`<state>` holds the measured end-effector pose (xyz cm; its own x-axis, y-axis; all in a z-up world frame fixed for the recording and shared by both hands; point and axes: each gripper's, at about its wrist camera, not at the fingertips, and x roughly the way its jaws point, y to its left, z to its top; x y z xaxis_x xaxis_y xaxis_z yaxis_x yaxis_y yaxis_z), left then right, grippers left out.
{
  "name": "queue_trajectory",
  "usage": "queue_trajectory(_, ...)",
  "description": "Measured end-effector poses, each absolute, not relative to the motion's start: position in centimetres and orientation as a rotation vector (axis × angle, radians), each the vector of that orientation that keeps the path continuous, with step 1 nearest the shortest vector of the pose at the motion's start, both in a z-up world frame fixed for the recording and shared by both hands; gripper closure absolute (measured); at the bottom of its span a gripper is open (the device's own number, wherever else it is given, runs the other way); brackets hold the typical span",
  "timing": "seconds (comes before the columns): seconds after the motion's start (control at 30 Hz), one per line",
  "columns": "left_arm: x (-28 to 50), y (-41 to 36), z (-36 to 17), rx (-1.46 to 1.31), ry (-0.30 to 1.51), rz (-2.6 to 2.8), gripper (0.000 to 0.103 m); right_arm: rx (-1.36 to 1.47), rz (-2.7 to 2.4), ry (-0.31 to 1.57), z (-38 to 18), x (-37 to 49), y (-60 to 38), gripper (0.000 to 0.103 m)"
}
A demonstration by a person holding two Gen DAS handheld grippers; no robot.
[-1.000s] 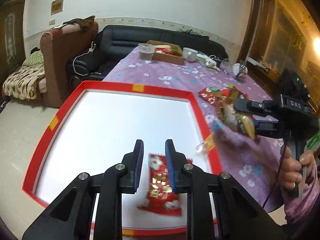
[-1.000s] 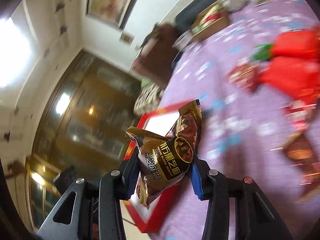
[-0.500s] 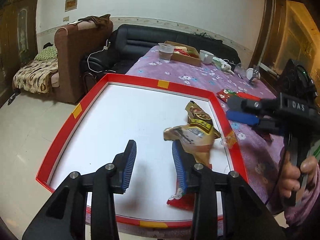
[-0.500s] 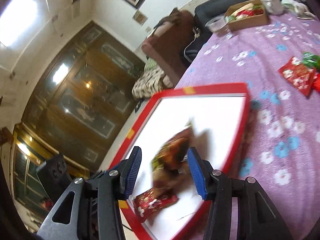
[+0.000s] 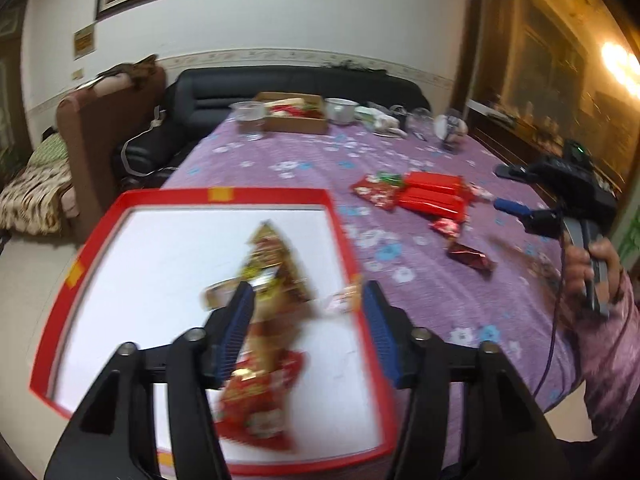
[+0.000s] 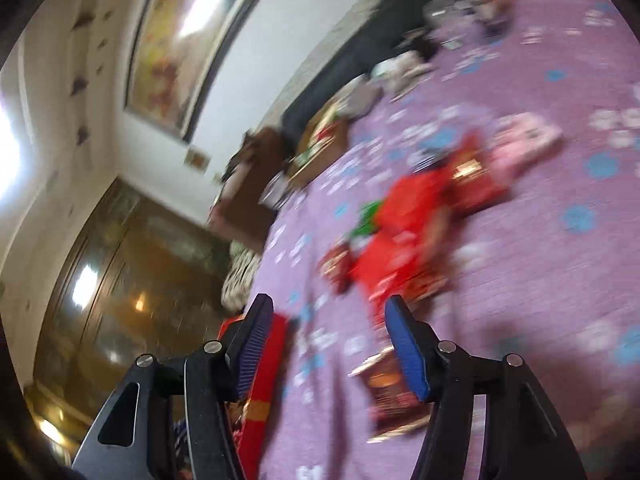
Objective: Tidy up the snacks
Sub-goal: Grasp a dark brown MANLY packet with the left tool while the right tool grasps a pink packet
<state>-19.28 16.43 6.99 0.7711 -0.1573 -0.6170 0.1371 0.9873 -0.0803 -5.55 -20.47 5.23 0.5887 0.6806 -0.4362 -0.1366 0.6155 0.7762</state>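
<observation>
A red-rimmed white tray (image 5: 168, 194) sits at the near end of the purple cloth. In it lie a brown-gold snack packet (image 5: 272, 264) and a red packet (image 5: 260, 396). My left gripper (image 5: 306, 296) hovers over them. Its jaws are opening and its pads touch nothing. My right gripper (image 6: 328, 308), seen from the side in the left wrist view (image 5: 510, 188), is held in a hand over the cloth. Its jaws are opening too, with nothing between them. Ahead of it lies a pile of red packets (image 6: 400, 240) (image 5: 432, 194). A small dark red packet (image 6: 392, 396) lies under its right finger.
At the table's far end stand a cardboard box of snacks (image 5: 296, 116), a clear cup (image 5: 250, 120) and a bowl (image 5: 340, 110). A black sofa (image 5: 280, 84) and a brown armchair (image 5: 104, 128) lie beyond. The tray's rim (image 6: 268, 360) is left of my right gripper.
My left gripper let go of the red packet and opened. My right gripper dropped the brown packet into the tray, then swung right toward the red pile.
</observation>
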Motion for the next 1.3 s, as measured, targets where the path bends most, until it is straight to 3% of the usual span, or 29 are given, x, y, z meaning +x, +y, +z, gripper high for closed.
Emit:
queue_trajectory(0.53, -15.7, 4.0, 7.1, 0.125, 0.764, -0.377, 0.037, 0.804, 0.536, 0.914, 2.4, 1.8, -21.1, 0.039)
queue_trajectory(0.63, -13.6, 2.6, 6.6, 0.065, 0.808, -0.396, 0.032, 0.798, 0.521, 0.87, 2.7, 1.5, -22.5, 0.038)
queue_trajectory(0.87, -9.4, -0.1, 4.7, -0.038, 0.924, -0.355, 0.032, 0.922, 0.47, 0.73, 4.2, 0.6, -27.1, 0.035)
queue_trajectory(1.1, -6.8, -3.5, 2.4, 0.067, 0.949, -0.279, 0.032, 1.189, 0.389, 0.681, 1.7, 1.1, -32.5, 0.031)
queue_trajectory(1.3, -7.6, -2.7, 1.5, 0.186, 0.956, -0.249, 0.028, 1.175, 0.325, 0.683, 1.2, 1.3, -32.9, 0.031)
